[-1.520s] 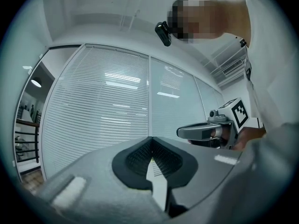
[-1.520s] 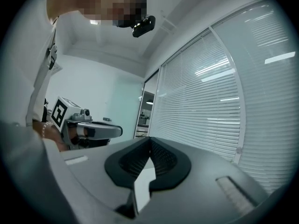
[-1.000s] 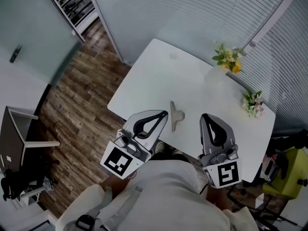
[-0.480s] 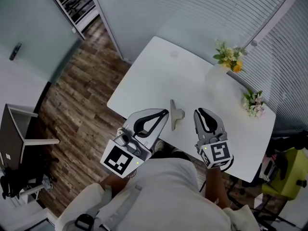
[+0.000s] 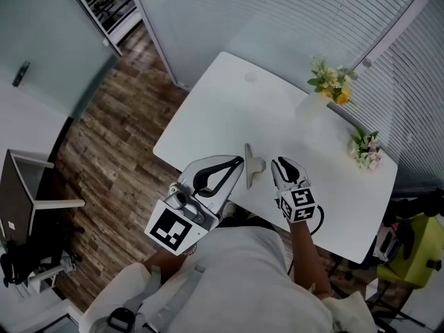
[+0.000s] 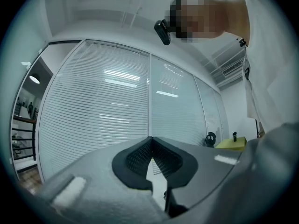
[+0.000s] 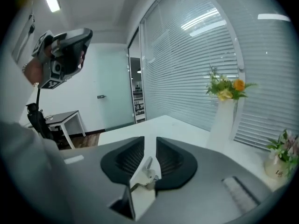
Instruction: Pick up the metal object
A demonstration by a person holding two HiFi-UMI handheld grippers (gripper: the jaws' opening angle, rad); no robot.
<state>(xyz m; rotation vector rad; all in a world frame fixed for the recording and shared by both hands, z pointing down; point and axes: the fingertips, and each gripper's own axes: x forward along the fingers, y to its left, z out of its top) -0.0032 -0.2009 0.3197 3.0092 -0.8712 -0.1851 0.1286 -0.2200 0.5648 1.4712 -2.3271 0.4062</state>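
Jaws, left gripper [image 6: 150, 141]: tips together, nothing between them. Jaws, right gripper [image 7: 149, 146]: apart and opening; neither pad touches anything.

Left gripper view: blinds [image 6: 103, 101] and ceiling only; neither bench nor metal object appears.

Right gripper view: bench [image 7: 163, 125] ahead, and the metal object [image 7: 145, 174] seen low in the gap between the jaws. A white vase [image 7: 223, 120] with flowers stands on the bench to the right. The left gripper shows raised at upper left.

Head view: metal object [image 5: 254, 165] lies on the bench [image 5: 229, 109] near its front edge. It sits between the two grippers, with the left gripper [image 5: 239, 162] just to its left and the right gripper [image 5: 277, 164] just to its right. No contact can be made out.
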